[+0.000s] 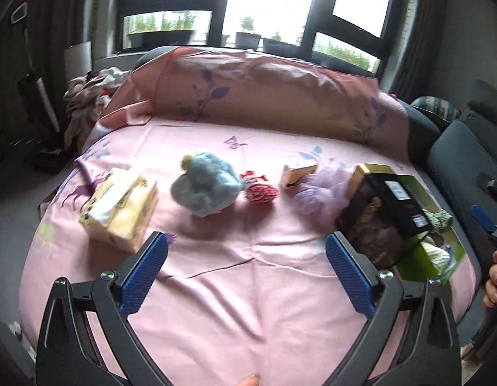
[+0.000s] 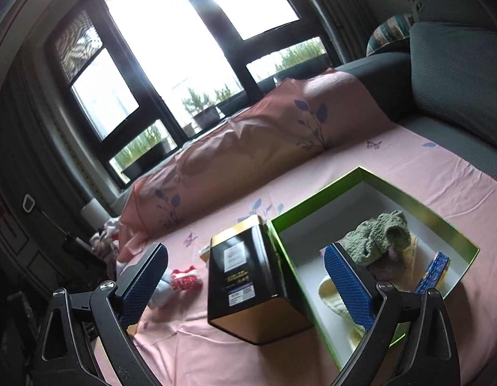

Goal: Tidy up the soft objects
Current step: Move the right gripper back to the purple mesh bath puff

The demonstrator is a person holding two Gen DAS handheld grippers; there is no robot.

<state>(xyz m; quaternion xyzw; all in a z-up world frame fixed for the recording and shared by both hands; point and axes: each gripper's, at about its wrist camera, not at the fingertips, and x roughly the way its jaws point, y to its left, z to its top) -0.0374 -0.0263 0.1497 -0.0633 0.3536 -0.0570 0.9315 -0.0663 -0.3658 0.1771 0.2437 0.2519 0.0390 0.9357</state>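
We see a broad stretch of bare pink sheet (image 1: 248,289) between the left gripper (image 1: 246,247) and the row of things farther up the bed, so there is open room there; the sheet's near edge curves away to grey floor on the left. The right gripper (image 2: 246,257) hangs over the green box (image 2: 454,225), whose far wall lies close to the grey sofa (image 2: 457,74). Both grippers stand wide open, blue ribbed fingers (image 1: 145,273) well apart, nothing between them.

The soft things lie in a line across the sheet: a fluffy pale blue plush (image 1: 205,186), a small red-and-white patterned fabric piece (image 1: 259,188) just beside it, then a gauzy lilac puff (image 1: 316,199). A crinkled yellow tissue pack (image 1: 123,209) sits at the left end, and a small cream carton (image 1: 296,173) lies touching the puff's far side. A glossy black-and-gold tin (image 2: 245,276), hard-edged and tilted, rests against the box's left wall.

Inside the box, white-lined, we make out a green knitted piece (image 2: 377,234) on top of something yellowish, and a blue patterned item (image 2: 433,270) leaning at the right wall. The right finger (image 2: 348,286) hides part of the contents. The left view is motion-blurred, so print and fine texture are unreadable. A fingertip shows at its bottom edge, cut off.
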